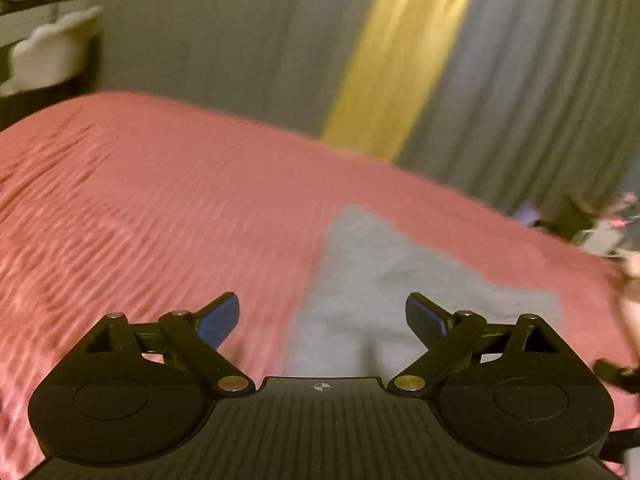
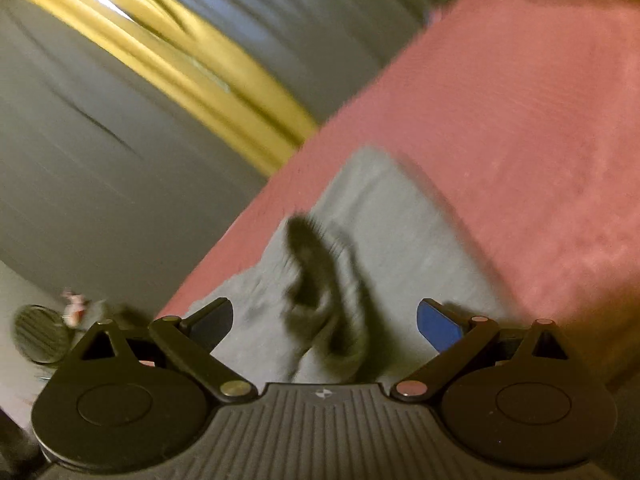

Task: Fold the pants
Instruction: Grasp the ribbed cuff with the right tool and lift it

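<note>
The grey pants (image 1: pixel 400 292) lie folded flat on a pink bedspread (image 1: pixel 160 220). My left gripper (image 1: pixel 322 320) hovers just above their near left edge, jaws wide apart, nothing between the blue pads. In the right wrist view the same grey pants (image 2: pixel 384 216) lie near the edge of the bedspread (image 2: pixel 520 120). A dark, blurred fold or strip (image 2: pixel 316 276) curls over the near part of the cloth. My right gripper (image 2: pixel 324 324) stands open over that near part, and its pads touch nothing. Both views are smeared by motion.
Grey curtains with a yellow strip (image 1: pixel 400 60) hang behind the bed. A shelf with pale objects (image 1: pixel 48 52) is at far left, and clutter (image 1: pixel 600 224) sits past the bed's right side. A round ribbed object (image 2: pixel 40 332) lies on the floor at left.
</note>
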Demonstrator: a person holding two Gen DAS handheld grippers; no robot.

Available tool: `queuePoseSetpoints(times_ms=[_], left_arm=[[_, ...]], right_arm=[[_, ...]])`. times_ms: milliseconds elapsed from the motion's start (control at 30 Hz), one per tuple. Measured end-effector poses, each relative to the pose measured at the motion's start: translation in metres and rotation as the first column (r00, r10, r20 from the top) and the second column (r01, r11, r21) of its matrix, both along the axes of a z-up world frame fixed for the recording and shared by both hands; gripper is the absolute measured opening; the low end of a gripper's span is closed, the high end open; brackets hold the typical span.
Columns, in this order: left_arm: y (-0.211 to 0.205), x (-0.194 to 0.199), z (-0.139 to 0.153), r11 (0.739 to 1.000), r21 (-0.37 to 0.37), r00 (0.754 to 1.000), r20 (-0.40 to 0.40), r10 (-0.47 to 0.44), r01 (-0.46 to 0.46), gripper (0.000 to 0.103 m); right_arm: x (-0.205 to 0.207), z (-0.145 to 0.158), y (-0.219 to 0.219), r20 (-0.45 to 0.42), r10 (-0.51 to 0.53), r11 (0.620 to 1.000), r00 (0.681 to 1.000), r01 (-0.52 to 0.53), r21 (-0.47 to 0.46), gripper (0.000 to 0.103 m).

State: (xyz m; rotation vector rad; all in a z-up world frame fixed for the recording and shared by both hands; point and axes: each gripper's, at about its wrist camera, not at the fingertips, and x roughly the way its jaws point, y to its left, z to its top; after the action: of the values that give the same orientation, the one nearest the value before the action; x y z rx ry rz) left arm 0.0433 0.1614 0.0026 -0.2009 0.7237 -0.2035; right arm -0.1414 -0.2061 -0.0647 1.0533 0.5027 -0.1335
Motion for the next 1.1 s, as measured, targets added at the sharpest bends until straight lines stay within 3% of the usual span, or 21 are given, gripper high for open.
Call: queuePoseSetpoints(times_ms=[100,200,233,267,433,767,900,967,1100], left_arm=[[-0.007,0.017,-0.016,0.994,-0.070,0.989,-0.117,-0.088,0.080,0.093],[-0.020,0.016,-0.018,0.993,-0.014,0.988,-0.102,-0.119,0.118,0.094],[-0.025,0.014,-0.019,0.991,0.021,0.987,-0.095,-0.127,0.130,0.094],[-0.029,0.010,-0.021,0.989,0.055,0.986,-0.097,-0.133,0.139,0.094],[-0.049,0.001,-0.025,0.982,0.097,0.983,-0.098,-0.153,0.162,0.094],[-0.048,0.003,-0.029,0.985,0.079,0.979,-0.151,-0.138,0.152,0.094],[-0.049,0.005,-0.031,0.986,0.072,0.977,-0.168,-0.134,0.148,0.094],[-0.048,0.005,-0.030,0.986,0.056,0.976,-0.164,-0.145,0.156,0.094],[-0.047,0.000,-0.029,0.966,-0.031,0.953,-0.155,-0.259,0.257,0.094]], right_arm=[[0.019,-0.014,0.002,-0.043,0.037,0.997,0.998,-0.034,0.063,0.098],[0.032,-0.021,0.005,-0.066,0.039,0.996,0.997,-0.034,0.080,0.087],[0.035,-0.021,0.006,-0.059,0.044,0.996,0.997,-0.039,0.078,0.073],[0.036,-0.023,0.007,-0.047,0.060,0.995,0.997,-0.056,0.084,0.051],[0.041,-0.030,0.010,-0.048,0.067,0.995,0.997,-0.063,0.081,0.053],[0.047,-0.031,0.014,-0.041,0.091,0.994,0.995,-0.088,0.072,0.057],[0.057,-0.032,0.017,-0.051,0.092,0.994,0.994,-0.089,0.067,0.055],[0.058,-0.029,0.019,-0.058,0.088,0.995,0.994,-0.085,0.051,0.047],[0.059,-0.011,0.029,-0.036,0.079,0.997,0.996,-0.079,0.012,0.045]])
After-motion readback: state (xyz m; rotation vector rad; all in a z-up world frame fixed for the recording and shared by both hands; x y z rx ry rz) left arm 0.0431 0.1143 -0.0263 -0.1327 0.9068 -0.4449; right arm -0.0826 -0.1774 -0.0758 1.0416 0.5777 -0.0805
